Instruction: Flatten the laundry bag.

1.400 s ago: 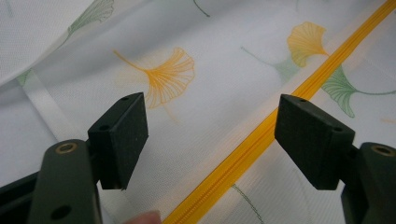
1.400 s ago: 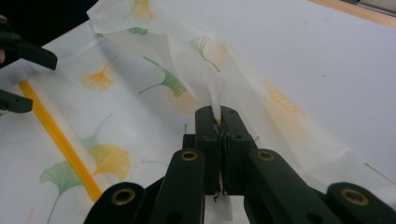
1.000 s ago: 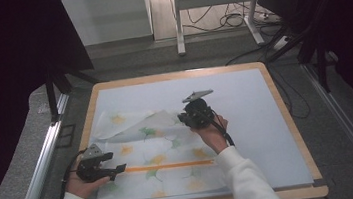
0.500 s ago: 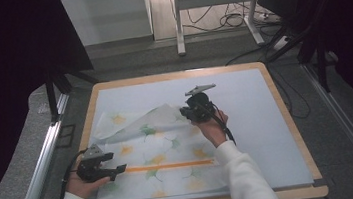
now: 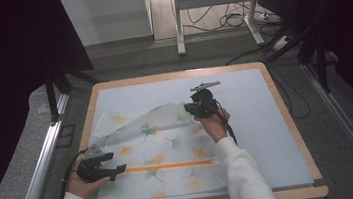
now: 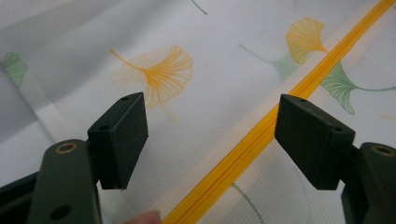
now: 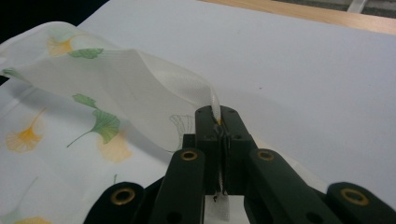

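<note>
There is one cloth (image 5: 155,152) on the table. It is thin and white, with yellow and green fan-shaped leaves printed on it. One yellow zipper (image 5: 169,165) runs across it, close to the near edge of the tabletop (image 5: 267,119). The tabletop is pale blue-grey with a wooden rim. The cloth lies over the left half of it, and its near edge reaches almost to the near edge of the tabletop.

There are two tongs, one in each hand.

The left gripper (image 5: 117,169) is near the near left corner of the tabletop, over the near left part of the cloth. Its two black jaws stand wide apart. In the left gripper view the left gripper (image 6: 212,140) has nothing between its pads. The cloth and the zipper lie flat below them. I cannot tell if the pads touch the cloth.

The right gripper (image 5: 188,109) is near the middle of the tabletop. In the right gripper view the right gripper (image 7: 220,126) has its jaws squeezed tight together on a thin fold of the cloth. That part of the cloth is lifted off the tabletop and hangs in a soft wave back toward the left edge.
</note>
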{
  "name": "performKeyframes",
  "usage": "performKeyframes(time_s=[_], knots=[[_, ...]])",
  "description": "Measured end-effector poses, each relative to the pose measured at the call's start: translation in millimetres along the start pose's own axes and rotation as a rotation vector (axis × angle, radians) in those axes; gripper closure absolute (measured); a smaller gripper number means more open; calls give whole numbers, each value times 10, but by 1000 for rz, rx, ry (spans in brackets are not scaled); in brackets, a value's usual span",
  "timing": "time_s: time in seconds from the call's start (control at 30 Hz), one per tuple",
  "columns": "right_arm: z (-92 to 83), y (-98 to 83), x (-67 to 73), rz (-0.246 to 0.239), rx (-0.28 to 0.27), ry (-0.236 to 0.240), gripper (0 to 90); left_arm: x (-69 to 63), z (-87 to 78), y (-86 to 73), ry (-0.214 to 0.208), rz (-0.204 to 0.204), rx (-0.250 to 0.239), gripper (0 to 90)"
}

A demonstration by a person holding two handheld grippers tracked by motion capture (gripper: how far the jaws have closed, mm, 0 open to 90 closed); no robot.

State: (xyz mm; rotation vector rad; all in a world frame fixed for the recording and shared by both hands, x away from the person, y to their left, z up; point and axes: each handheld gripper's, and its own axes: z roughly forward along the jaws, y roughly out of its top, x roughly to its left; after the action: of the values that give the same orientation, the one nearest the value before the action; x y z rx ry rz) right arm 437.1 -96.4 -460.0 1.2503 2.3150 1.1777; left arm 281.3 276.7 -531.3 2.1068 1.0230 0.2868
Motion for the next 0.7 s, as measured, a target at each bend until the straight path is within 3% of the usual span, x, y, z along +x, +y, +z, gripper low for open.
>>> performKeyframes(time_s=[0.1,0.3,0.7], knots=[[26,11,-51,15,-1,-7,868,-8,-17,10,-19,-6,-15,253],[70,38,-132,27,-3,-17,868,-52,-8,31,-15,17,-14,253],[141,138,-326,77,-12,-56,868,-33,5,25,-12,17,-6,253]])
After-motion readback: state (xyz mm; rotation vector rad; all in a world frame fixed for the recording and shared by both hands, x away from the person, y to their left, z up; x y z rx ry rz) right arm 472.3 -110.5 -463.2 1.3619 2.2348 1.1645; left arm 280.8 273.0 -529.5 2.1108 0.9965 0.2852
